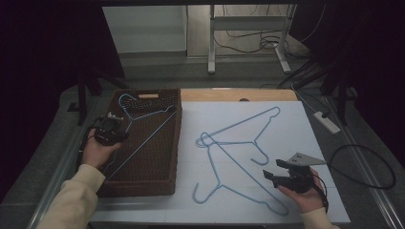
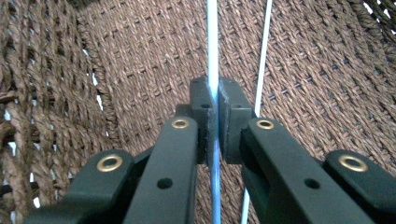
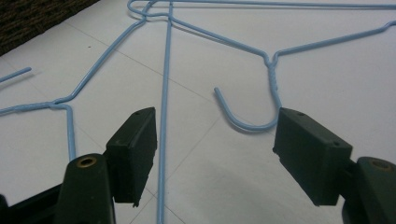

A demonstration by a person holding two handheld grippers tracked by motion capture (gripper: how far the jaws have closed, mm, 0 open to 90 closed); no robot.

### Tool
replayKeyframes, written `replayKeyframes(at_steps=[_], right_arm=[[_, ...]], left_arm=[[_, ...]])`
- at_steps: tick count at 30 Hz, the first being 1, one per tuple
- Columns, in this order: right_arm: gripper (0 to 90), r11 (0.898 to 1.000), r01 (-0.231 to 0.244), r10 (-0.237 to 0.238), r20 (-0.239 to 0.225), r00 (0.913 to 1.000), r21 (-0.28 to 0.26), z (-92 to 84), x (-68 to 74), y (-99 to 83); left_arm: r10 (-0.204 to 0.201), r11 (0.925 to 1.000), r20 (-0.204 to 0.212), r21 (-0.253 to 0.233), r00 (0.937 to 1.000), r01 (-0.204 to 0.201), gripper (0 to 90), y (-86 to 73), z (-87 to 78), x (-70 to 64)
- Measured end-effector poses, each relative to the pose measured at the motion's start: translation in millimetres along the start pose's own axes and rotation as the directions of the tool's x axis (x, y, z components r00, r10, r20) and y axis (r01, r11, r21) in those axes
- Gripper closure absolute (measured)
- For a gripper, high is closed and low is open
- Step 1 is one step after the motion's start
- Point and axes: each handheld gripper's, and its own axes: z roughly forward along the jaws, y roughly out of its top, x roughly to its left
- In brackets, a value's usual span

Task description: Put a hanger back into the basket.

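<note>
White surface (image 1: 286, 119) under dim light, a woven basket (image 1: 162, 143) at its left. Left tongs (image 2: 213, 116) are pressed together on the wire of a blue hanger (image 1: 143, 129) lying across the basket. Right tongs (image 3: 215, 154) hover spread wide over two more hangers (image 1: 239, 148), seemingly overlapping, with one hook just ahead of them.

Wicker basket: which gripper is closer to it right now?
Left. The left gripper is over the wicker basket, shut on a blue hanger inside; the right gripper hovers open over the white mat, well off.
</note>
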Motion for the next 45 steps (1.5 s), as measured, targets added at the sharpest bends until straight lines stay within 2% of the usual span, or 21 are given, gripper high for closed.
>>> replayKeyframes(at_steps=[3,5,8,12,15,17,20,23,26,28,31,35,38,41,44,45], right_arm=[[31.0,1.000,0.001,-0.001,0.001,1.0000,0.001,0.0,0.0,-0.1],[31.0,1.000,0.000,0.000,0.002,1.0000,0.002,0.1,-0.2,-0.2],[31.0,1.000,0.001,-0.001,0.000,1.0000,0.001,-0.1,-0.1,-0.1],[31.0,1.000,-0.001,0.001,0.001,1.0000,0.002,-0.2,-0.3,-0.3],[31.0,1.000,-0.003,0.003,0.001,1.0000,0.001,-0.3,-0.5,-0.2],[31.0,1.000,-0.003,0.003,0.000,1.0000,0.001,-0.5,-0.5,-0.1],[31.0,1.000,-0.004,0.004,0.001,1.0000,-0.002,-1.2,-0.9,0.3],[31.0,1.000,-0.009,0.009,0.000,1.0000,-0.007,-1.2,-1.7,0.8],[31.0,1.000,-0.012,0.012,-0.001,0.9999,-0.008,-1.6,-2.7,0.7],[31.0,1.000,-0.015,0.015,0.001,0.9999,-0.009,-2.2,-3.6,0.0],[31.0,1.000,-0.021,0.021,0.003,0.9998,-0.012,-3.3,-5.9,-0.4],[30.9,1.000,-0.024,0.024,0.005,0.9997,-0.017,-5.3,-6.2,-0.5],[30.9,1.000,-0.019,0.019,0.008,0.9998,-0.017,-5.6,-5.5,0.2],[30.9,1.000,-0.014,0.014,0.009,0.9999,-0.013,-5.5,-5.4,0.3],[30.9,1.000,-0.016,0.017,0.010,0.9998,-0.012,-5.9,-5.9,-0.2],[30.9,1.000,-0.017,0.017,0.010,0.9998,-0.012,-6.0,-6.0,-0.3]], left_arm=[[0.005,1.0000,-0.008,0.006,1.0000,-0.005,84.9,0.2,-0.1,-0.2],[0.003,0.9999,-0.039,0.014,0.9992,-0.003,82.6,0.5,0.5,-0.9],[0.020,0.9998,-0.093,0.006,0.9955,-0.019,69.4,0.0,-1.5,-2.5],[0.007,0.9977,-0.104,-0.067,0.9945,-0.014,48.6,-0.4,-13.1,-5.5],[0.002,0.9939,-0.059,-0.110,0.9983,-0.009,40.5,-2.3,-23.5,-7.4],[-0.003,0.9894,-0.010,-0.145,0.9999,0.001,38.4,-4.5,-30.5,-9.0],[0.002,0.9805,0.049,-0.197,0.9988,0.008,36.7,-7.7,-41.5,-14.4],[0.028,0.9709,0.096,-0.240,0.9950,-0.004,35.8,-11.2,-51.5,-22.3],[0.044,0.9570,0.140,-0.290,0.9891,-0.001,35.2,-16.5,-60.7,-30.3],[0.064,0.9428,0.166,-0.333,0.9840,-0.005,35.2,-20.9,-66.5,-38.1],[0.090,0.9306,0.181,-0.366,0.9794,-0.017,34.9,-26.2,-71.6,-50.3],[0.137,0.9135,0.222,-0.405,0.9653,-0.037,34.7,-33.8,-78.2,-70.8],[0.168,0.9048,0.240,-0.423,0.9561,-0.053,34.5,-37.4,-80.9,-82.4],[0.182,0.8960,0.266,-0.441,0.9466,-0.048,34.2,-40.7,-82.7,-92.4],[0.192,0.8909,0.287,-0.452,0.9384,-0.044,34.1,-43.4,-82.6,-99.8],[0.196,0.8905,0.287,-0.453,0.9376,-0.047,34.1,-44.0,-82.4,-101.9]])
